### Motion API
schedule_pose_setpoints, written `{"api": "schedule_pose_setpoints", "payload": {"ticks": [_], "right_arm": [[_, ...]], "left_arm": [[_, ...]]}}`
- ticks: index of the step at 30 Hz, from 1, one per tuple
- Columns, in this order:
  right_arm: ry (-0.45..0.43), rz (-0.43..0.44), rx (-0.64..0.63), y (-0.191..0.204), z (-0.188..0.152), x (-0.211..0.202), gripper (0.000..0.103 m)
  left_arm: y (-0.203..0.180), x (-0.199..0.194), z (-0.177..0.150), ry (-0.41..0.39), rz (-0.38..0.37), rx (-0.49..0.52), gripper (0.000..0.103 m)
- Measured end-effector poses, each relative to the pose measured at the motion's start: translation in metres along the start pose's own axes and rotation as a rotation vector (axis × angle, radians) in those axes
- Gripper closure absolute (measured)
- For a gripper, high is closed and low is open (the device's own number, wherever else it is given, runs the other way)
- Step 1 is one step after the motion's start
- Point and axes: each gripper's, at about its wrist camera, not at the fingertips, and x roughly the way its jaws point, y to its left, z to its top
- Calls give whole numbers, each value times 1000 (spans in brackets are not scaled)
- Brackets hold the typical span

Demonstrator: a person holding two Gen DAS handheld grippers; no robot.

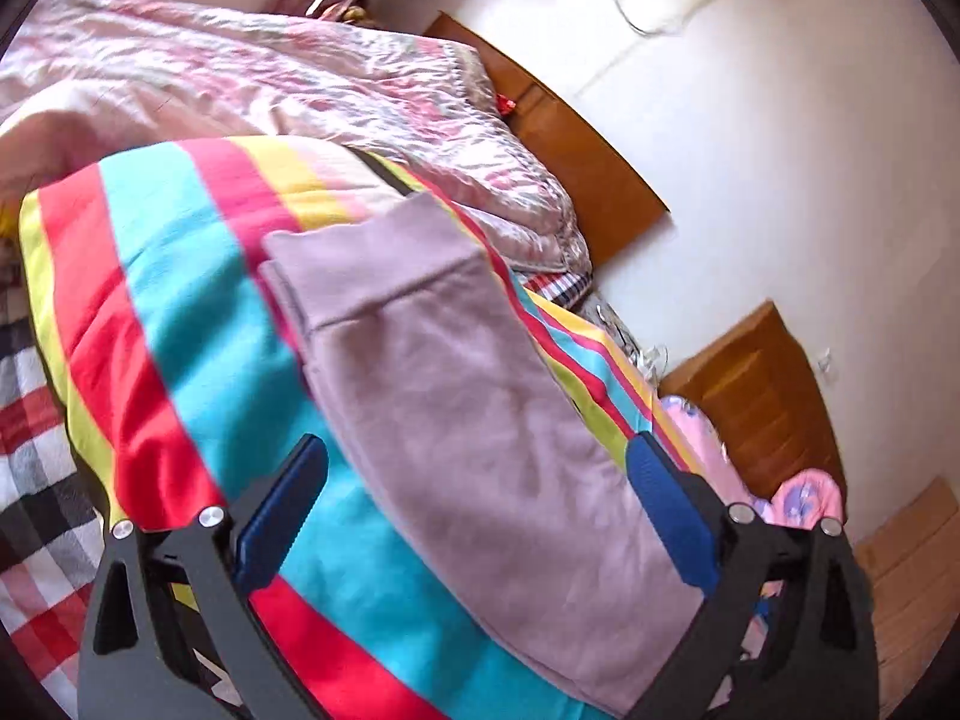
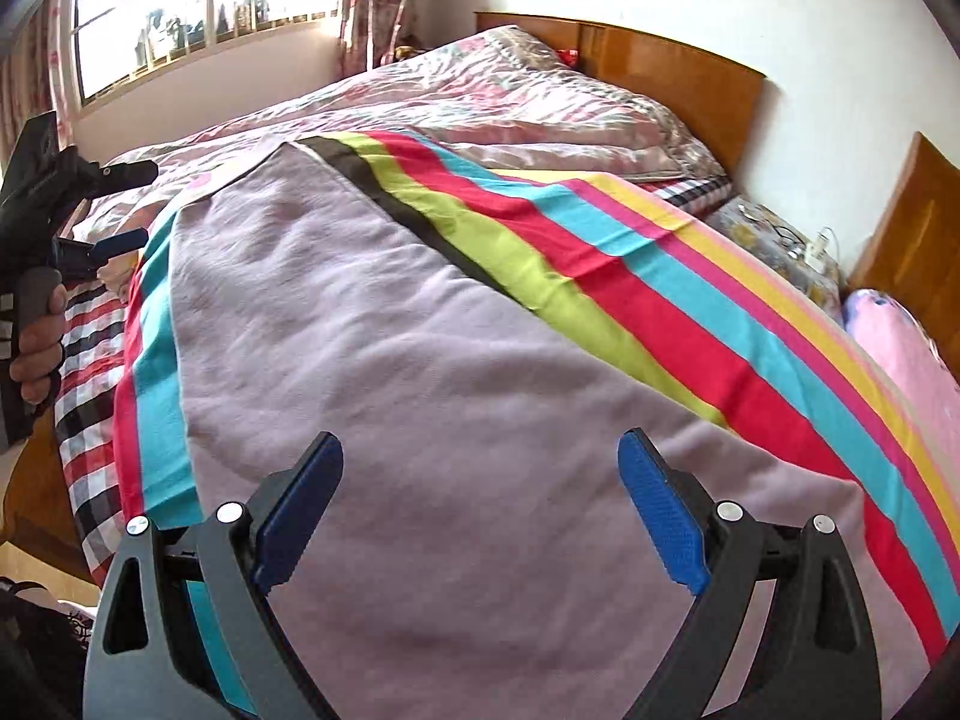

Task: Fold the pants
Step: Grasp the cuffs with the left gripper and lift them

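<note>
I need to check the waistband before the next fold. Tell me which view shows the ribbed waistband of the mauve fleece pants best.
The left wrist view: the ribbed waistband shows there whole, seam included, at the far end of the mauve fleece pants. The right wrist view shows mostly the pants' broad cloth; no waistband seam can be made out there.

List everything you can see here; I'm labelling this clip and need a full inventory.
pants: one, mauve, flat on the striped blanket
striped blanket: one, red, turquoise, lime, yellow, pink, over the bed
quilt: one, pink floral, crumpled behind the blanket
checked sheet: one, red, black and white, bed's edge
headboard: one, brown wood, against the wall
nightstand: one, brown wood, beside the bed
pink pillow: one, between bed and nightstand
window: one, bright, far wall
left gripper: black, blue pads, open, empty
right gripper: same, open, empty
hand: one, gripping the left gripper's handle
</note>
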Motion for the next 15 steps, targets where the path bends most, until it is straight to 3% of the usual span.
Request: {"api": "schedule_pose_setpoints", "payload": {"ticks": [1, 3, 7, 9, 12, 15], "right_arm": [[13, 7, -19, 8, 1, 6, 13], [29, 18, -37, 17, 0, 11, 13], [58, 28, 22, 13, -7, 17, 13], [72, 27, 62, 6, -11, 22, 13], [82, 26, 108, -2, -16, 26, 13], [88, 37, 140, -6, -21, 31, 13]], "left_arm": [[18, -3, 8, -6, -50, -67, 13], [42, -4, 22, -21, -70, -139, 18], [56, 15, 44, -18, -81, -153, 23], [65, 32, 47, 14, -75, -199, 31], [73, 48, 49, 61, -147, -247, 42], [76, 57, 52, 81, -135, -259, 53]]}}
